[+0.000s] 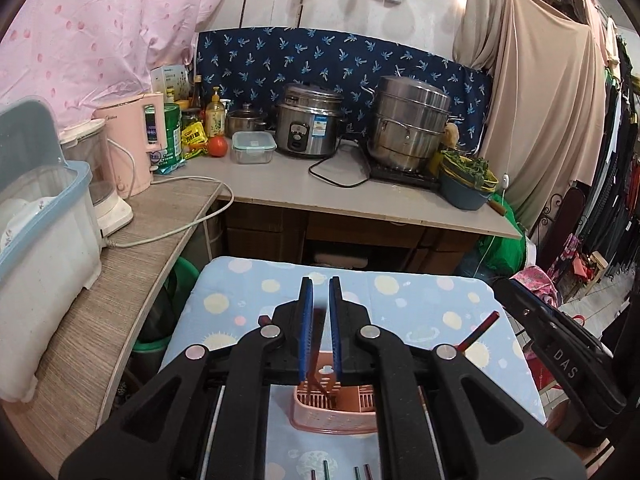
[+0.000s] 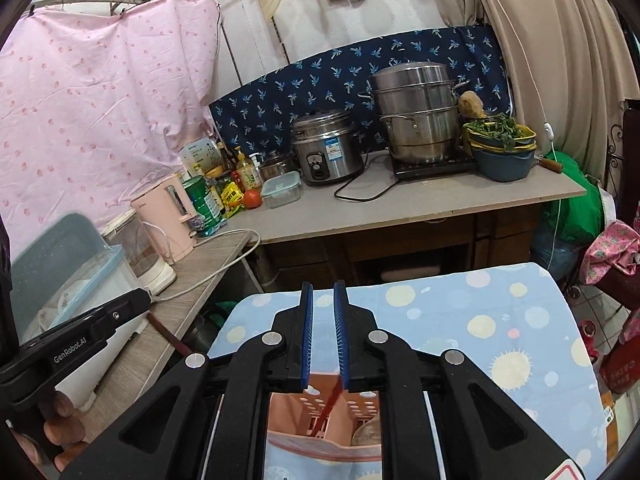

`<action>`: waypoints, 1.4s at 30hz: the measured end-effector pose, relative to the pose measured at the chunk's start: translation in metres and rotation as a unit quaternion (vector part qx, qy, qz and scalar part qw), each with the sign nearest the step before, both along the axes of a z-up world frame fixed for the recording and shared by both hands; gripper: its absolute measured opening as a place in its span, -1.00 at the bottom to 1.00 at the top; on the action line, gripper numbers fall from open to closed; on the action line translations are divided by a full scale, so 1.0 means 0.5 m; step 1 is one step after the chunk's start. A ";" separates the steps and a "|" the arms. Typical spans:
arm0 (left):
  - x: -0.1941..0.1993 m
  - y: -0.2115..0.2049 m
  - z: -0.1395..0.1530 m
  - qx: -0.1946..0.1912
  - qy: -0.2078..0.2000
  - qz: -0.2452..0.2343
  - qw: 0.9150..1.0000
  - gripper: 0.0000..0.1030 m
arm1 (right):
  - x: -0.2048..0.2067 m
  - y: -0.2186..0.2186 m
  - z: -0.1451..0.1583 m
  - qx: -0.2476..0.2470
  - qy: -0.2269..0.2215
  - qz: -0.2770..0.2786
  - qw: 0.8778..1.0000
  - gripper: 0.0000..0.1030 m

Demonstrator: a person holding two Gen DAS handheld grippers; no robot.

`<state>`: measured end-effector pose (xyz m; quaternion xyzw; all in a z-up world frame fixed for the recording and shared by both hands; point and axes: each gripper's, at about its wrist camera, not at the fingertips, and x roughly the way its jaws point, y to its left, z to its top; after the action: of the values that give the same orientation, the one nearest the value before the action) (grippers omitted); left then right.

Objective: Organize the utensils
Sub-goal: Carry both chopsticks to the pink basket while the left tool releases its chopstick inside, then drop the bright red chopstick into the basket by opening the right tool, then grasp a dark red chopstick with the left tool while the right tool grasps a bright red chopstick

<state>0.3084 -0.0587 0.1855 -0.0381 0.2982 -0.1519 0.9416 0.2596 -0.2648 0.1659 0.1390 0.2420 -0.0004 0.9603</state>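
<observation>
Two chopsticks were in hand, one per gripper, both above the pink basket that stood on the tabletop, which was covered by a blue patterned cloth.

1. Left-hand chopstick: in the left wrist view it appeared as a blurred dark red bar. Its long axis ran along the gap between the fingers, and its lower end reached down into the basket. In the right wrist view it projected from the tips of the left gripper and slanted downward.

2. Right-hand chopstick: it was red and steeply tilted, with its lower end inside the basket. In the left wrist view its upper part slanted up towards the right gripper, and the rest was hidden behind the left gripper's body.

3. Left fingers: the blue pads stood nearly together, with only a narrow slot between them, and were clamped on the left-hand chopstick.

4. Right fingers: the spacing was equally narrow. The pads were closed against the right-hand chopstick at their lower section.

5. Basket: it sat at the near side of the tabletop, directly under both grippers. Other utensils stood inside it but were too obscured to identify.

6. Loose chopsticks: four coloured ends showed on the cloth nearer than the basket, lying roughly parallel and apart from both grippers.

A hand gripped the left gripper's handle.
</observation>
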 end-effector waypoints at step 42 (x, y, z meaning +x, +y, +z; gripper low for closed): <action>-0.460 0.110 -0.370 0.088 0.138 0.008 0.986 -0.24 | -0.504 0.121 -0.401 -0.031 0.216 0.053 0.975 -0.75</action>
<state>0.0785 -0.0039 0.0007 0.0221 0.4372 -0.1106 0.8923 0.0076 -0.2044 -0.0347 0.0929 0.4503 0.0127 0.8880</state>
